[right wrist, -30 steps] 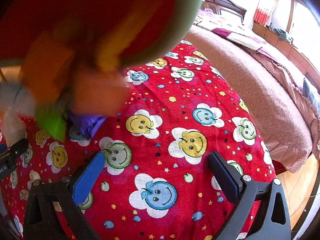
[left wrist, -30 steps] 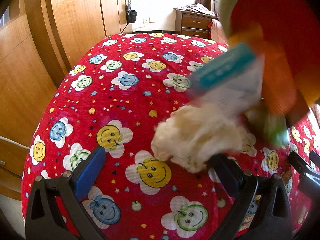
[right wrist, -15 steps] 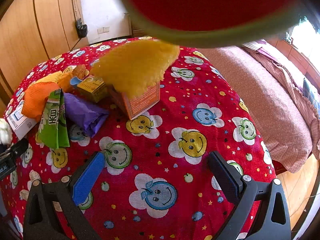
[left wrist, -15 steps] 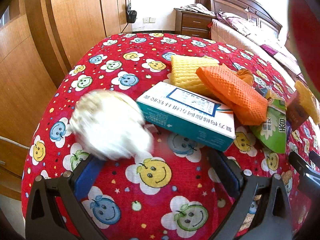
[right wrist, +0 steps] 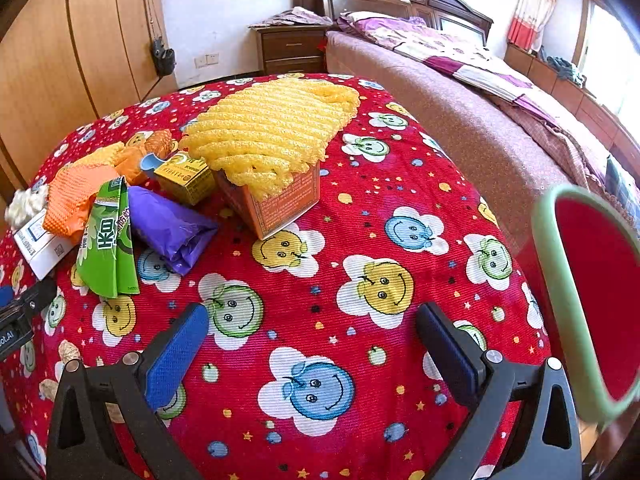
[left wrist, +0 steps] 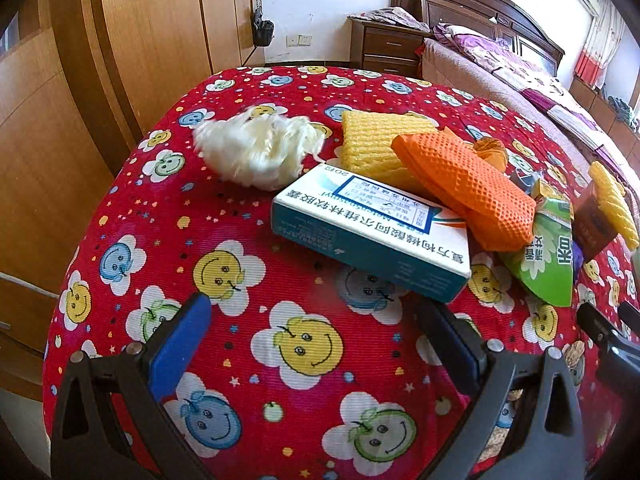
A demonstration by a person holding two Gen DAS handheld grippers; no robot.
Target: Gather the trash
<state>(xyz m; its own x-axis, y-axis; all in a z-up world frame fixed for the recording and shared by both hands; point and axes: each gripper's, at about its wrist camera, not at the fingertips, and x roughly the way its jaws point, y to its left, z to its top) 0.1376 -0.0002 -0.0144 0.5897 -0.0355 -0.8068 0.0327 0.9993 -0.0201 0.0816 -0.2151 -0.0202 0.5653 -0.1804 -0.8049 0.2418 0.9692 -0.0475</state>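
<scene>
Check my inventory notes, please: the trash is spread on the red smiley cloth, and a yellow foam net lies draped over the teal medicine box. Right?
Not quite. The yellow foam net is draped over the orange-brown carton, as the right wrist view shows. The teal medicine box has the orange foam net resting on it instead. The trash is indeed on the red smiley cloth.

Both wrist views look forward, low over the red cloth (left wrist: pixel 240 240); both share the trash pile (right wrist: pixel 120 208).

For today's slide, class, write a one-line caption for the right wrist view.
Open right gripper above a red smiley-print tablecloth strewn with trash: yellow foam net, purple wrapper.
</scene>
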